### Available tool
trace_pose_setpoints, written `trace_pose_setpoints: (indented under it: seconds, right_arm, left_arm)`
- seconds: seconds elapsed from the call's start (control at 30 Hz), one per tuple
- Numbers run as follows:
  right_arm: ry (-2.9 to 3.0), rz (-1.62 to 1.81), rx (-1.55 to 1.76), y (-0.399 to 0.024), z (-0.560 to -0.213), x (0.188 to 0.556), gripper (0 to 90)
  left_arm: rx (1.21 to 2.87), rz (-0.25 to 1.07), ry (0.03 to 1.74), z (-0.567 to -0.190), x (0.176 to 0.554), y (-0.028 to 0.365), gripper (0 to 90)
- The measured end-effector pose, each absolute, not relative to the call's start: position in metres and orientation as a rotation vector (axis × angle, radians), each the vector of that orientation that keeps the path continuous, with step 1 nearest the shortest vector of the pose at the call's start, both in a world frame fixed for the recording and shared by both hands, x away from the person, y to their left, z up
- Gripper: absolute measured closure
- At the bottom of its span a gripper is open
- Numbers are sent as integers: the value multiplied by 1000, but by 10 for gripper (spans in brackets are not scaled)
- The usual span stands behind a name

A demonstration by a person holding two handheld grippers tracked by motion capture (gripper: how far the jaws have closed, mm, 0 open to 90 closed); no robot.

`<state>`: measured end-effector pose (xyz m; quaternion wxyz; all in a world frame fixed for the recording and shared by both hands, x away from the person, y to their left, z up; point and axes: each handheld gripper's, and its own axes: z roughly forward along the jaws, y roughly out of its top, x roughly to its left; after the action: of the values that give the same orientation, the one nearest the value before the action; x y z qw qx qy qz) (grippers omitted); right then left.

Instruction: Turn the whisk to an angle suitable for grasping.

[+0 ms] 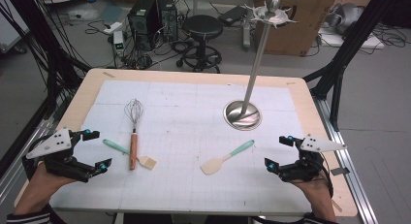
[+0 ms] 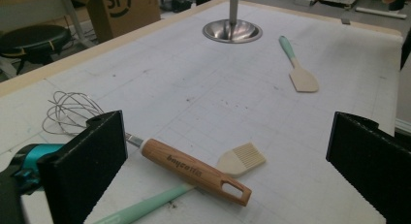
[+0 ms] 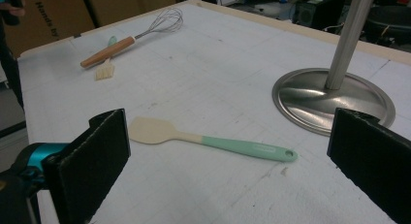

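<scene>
Both tongs hover wide, nothing between their jaws: left tongs (image 1: 96, 150) near the surface's (image 1: 194, 195) left edge, right tongs (image 1: 279, 153) near its right. Whisk (image 1: 134, 132) lies just right of the left tongs, its wooden handle crossing a mint-handled brush (image 1: 130, 153). Mint-handled spatula (image 1: 227, 157) lies left of the right tongs. Steel stand (image 1: 242, 115) sits beyond the spatula.

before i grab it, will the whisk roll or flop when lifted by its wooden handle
The whisk probably lifts stiffly: its wooden handle looks solid. Round in section, it may roll if nudged, though it lies across the brush, which may check that. The thin wire loops look springy and light.
</scene>
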<state>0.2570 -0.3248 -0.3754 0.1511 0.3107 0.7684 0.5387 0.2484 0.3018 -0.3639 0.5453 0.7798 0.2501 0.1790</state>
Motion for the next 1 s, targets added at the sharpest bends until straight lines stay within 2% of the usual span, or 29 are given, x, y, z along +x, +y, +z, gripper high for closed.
trace_pose_setpoints:
  seconds: [0.3, 0.53, 1.0]
  right_arm:
    - [2207, 1540, 900, -327, -375, 259, 1]
    - [2222, 1530, 887, -322, -375, 257, 1]
    - [2231, 1522, 881, -321, -373, 254, 1]
  left_arm:
    - [1845, 435, 635, -364, 249, 308, 16]
    - [1876, 448, 604, -354, 251, 303, 17]
    - [2053, 357, 481, -322, 290, 263, 18]
